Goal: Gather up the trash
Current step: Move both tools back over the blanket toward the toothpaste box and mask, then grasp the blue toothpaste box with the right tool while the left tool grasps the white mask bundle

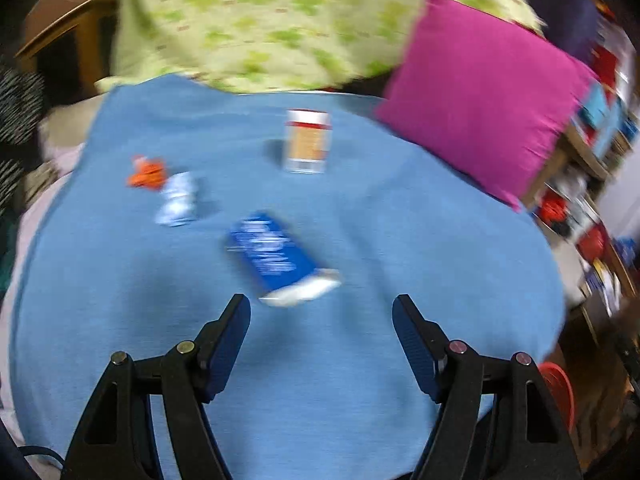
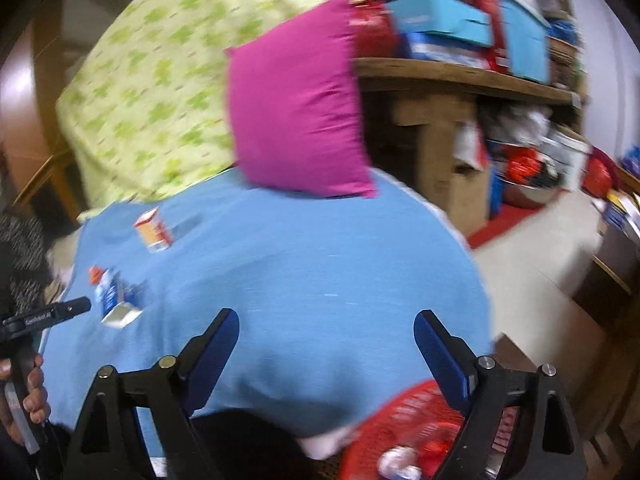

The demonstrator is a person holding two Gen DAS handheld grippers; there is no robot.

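Observation:
Trash lies on a blue cloth (image 1: 360, 360) over a bed. A blue and white carton (image 1: 276, 258) lies just ahead of my open, empty left gripper (image 1: 322, 304). Farther off are a crumpled pale blue wrapper (image 1: 178, 200), an orange scrap (image 1: 146, 172) and an upright white and tan box with a red band (image 1: 307, 142). In the right wrist view my right gripper (image 2: 326, 320) is open and empty above the cloth's near edge. The carton (image 2: 116, 308) and the box (image 2: 154, 230) lie to its left. A red basket (image 2: 404, 432) with some trash sits below it.
A magenta pillow (image 1: 480, 92) and a green patterned blanket (image 1: 260, 20) lie at the far side of the bed. Cluttered wooden shelves (image 2: 460, 76) and boxes stand to the right. The left gripper's finger (image 2: 60, 310) shows at the left in the right wrist view.

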